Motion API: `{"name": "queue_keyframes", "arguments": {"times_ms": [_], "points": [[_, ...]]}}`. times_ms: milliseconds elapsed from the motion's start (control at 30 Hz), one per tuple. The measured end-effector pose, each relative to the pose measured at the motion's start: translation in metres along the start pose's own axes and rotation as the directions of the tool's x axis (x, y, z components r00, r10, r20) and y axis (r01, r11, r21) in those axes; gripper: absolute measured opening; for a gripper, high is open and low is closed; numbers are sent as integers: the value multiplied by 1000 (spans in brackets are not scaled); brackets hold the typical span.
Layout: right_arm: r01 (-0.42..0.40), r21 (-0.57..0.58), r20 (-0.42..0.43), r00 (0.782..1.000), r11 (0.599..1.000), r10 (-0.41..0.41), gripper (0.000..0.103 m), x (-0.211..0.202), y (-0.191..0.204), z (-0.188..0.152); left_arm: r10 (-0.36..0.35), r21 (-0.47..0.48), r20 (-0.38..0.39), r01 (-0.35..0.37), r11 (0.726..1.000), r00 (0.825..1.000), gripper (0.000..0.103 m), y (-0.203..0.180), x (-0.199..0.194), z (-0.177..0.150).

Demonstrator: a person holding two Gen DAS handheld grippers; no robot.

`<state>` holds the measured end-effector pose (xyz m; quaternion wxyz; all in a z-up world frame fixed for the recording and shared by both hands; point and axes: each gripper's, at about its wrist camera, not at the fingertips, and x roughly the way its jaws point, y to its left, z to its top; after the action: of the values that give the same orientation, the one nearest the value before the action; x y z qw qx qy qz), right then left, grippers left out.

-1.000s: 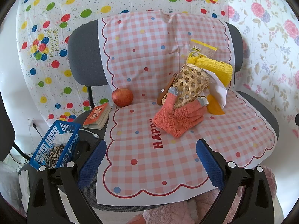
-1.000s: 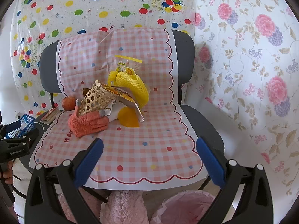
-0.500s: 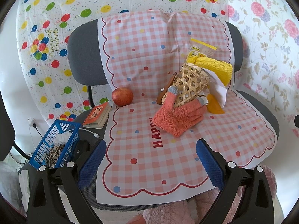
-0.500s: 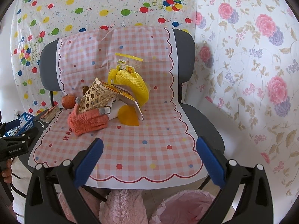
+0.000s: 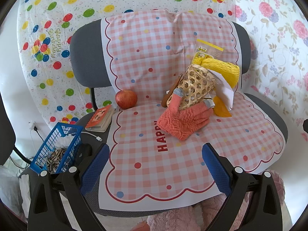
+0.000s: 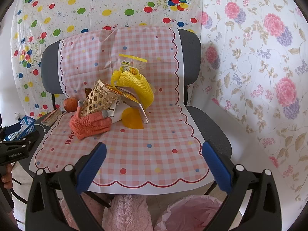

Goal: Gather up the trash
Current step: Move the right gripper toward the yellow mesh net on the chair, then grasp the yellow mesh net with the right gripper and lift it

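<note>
A pile sits on the chair's pink checked cover (image 5: pixel 163 165): an orange glove (image 5: pixel 184 119), a woven bamboo basket (image 5: pixel 194 88), yellow foam netting (image 5: pixel 223 69), a clear yellow-topped packet (image 5: pixel 207 50), white paper (image 5: pixel 223 90) and an orange-yellow scrap (image 5: pixel 221 109). The same pile shows in the right wrist view: glove (image 6: pixel 90 123), basket (image 6: pixel 98 98), netting (image 6: pixel 138 84), scrap (image 6: pixel 132 119). My left gripper (image 5: pixel 155 165) is open and empty over the seat's front. My right gripper (image 6: pixel 154 165) is open and empty, short of the pile.
A red apple (image 5: pixel 126 99) and a small notebook (image 5: pixel 101 118) lie at the seat's left. A blue basket with seed shells (image 5: pixel 57 150) stands lower left. A pink-lined bin (image 6: pixel 192 213) is on the floor below the right gripper, next to pink fluffy fabric (image 6: pixel 127 213).
The right wrist view has shifted slightly; the pile sits a little lower in frame. The left gripper has barely moved. Both stay open.
</note>
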<state>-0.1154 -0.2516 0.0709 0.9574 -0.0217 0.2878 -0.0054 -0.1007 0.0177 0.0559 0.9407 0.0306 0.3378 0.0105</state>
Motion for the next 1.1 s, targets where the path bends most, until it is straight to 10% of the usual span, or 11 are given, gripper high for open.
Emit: {"name": "queue_keyframes", "arguments": {"times_ms": [467, 1100], "points": [[7, -37, -113, 994, 999, -11, 97, 11, 0, 4, 10, -14, -20, -10, 1000, 1000, 96, 3, 5, 0], [-136, -39, -24, 991, 990, 135, 97, 106, 2, 56, 49, 13, -41, -49, 999, 998, 96, 1, 63, 55]]}}
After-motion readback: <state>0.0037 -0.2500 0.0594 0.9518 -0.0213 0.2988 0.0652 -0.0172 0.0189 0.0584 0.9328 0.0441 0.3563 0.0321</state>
